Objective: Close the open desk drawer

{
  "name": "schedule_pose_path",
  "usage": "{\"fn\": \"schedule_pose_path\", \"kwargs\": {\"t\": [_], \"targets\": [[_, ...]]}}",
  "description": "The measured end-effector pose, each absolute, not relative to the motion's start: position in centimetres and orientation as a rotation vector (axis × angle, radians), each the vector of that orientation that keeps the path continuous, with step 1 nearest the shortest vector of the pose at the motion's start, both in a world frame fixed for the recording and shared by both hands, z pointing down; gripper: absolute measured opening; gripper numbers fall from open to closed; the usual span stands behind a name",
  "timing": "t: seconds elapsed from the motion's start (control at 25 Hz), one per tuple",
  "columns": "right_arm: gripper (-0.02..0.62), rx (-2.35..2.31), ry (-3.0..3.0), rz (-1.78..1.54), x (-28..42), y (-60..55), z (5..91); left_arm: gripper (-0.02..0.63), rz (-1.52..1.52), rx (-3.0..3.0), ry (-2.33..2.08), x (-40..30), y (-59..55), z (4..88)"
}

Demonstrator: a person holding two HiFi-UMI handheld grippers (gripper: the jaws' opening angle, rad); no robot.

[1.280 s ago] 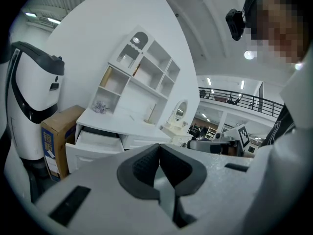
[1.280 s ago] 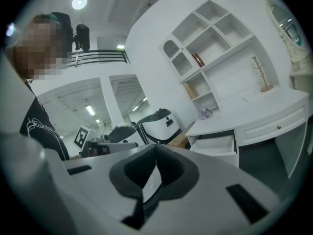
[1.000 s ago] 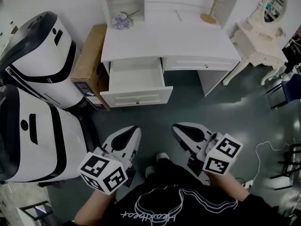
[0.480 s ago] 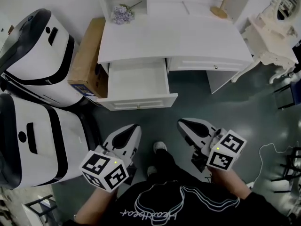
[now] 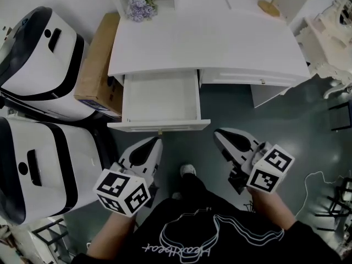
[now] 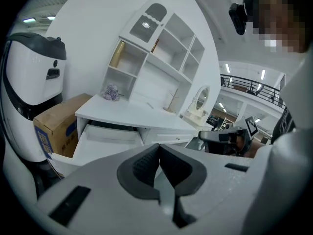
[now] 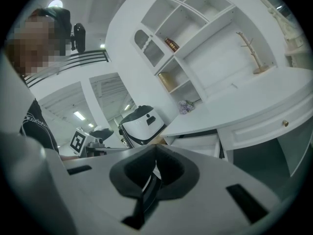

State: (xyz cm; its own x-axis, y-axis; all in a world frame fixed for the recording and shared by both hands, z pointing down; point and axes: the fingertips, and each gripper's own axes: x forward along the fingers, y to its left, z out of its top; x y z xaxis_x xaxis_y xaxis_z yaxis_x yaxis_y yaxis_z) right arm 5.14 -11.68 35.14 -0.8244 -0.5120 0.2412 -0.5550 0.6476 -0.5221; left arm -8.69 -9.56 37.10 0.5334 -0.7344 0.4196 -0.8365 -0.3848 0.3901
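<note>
A white desk (image 5: pixel 220 43) stands ahead with its left drawer (image 5: pixel 159 100) pulled out and empty; the drawer front (image 5: pixel 159 126) faces me. The right drawer (image 5: pixel 247 80) is shut. My left gripper (image 5: pixel 149 145) hovers just below the drawer front's left half, jaws shut on nothing. My right gripper (image 5: pixel 223 135) hangs right of the drawer front, below the shut drawer, also shut and empty. The left gripper view shows the open drawer (image 6: pixel 105 138) beyond the shut left gripper (image 6: pixel 158 153); in the right gripper view the drawer (image 7: pixel 198 145) lies past the shut right gripper (image 7: pixel 155 155).
Two large white-and-black machines (image 5: pixel 38 65) stand at the left. A cardboard box (image 5: pixel 98 65) leans between them and the desk. Purple flowers (image 5: pixel 137 7) and a wooden stand (image 5: pixel 270 5) sit on the desk. A white dressing table (image 5: pixel 335 32) is at the right.
I have come closer to the desk: the open drawer now lies nearer both grippers. Both grippers stay shut and empty.
</note>
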Motion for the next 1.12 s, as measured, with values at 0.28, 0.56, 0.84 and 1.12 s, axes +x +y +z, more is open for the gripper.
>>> {"fn": "schedule_pose_path", "kwargs": {"t": [0.28, 0.56, 0.84, 1.12], "targets": [[0.006, 0.858, -2.785, 0.912, 5.1, -14.5, 36.8, 0.005, 0.29, 2.19, -1.304, -9.2, -11.2, 41.6], [0.006, 0.853, -2.752, 0.956, 4.1, -15.9, 39.9, 0.005, 0.329, 2.193, -1.318, -10.2, -12.1, 47.0], [0.006, 0.852, -2.738, 1.033, 3.2, -16.8, 41.7, 0.005, 0.36, 2.151, -1.33, -11.3, -12.7, 50.4], [0.006, 0.893, -2.725, 1.123, 2.3, -17.9, 42.4, 0.005, 0.347, 2.106, -1.309, -11.5, -13.3, 52.9]]}}
